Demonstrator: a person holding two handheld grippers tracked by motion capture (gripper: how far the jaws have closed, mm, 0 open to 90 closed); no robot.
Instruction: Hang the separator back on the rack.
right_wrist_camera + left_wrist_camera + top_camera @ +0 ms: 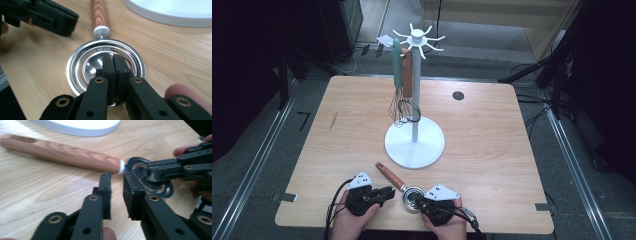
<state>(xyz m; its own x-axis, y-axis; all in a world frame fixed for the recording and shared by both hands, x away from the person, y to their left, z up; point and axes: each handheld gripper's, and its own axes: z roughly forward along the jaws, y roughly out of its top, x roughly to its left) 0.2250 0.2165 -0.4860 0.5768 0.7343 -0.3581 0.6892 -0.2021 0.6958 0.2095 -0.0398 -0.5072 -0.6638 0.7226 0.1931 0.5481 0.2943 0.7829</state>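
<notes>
A strainer-like utensil with a wooden handle (389,176) and a round steel head (80,62) lies flat near the table's front edge. My right gripper (112,57) is shut, its pads pressed together over the head's inner cup, with nothing seen between them. My left gripper (117,176) sits just left of the head, close to where the handle (62,152) meets the metal; its jaws are closed to a narrow slit with nothing in it. In the high view the left gripper (388,192) and right gripper (416,202) flank the head (408,199).
A white hanging stand (414,145) with a round base rises mid-table, just beyond the utensil. A teal-handled whisk (397,65) and a brown-handled utensil (407,75) hang from its top hooks. A small dark hole (458,95) marks the far right of the table.
</notes>
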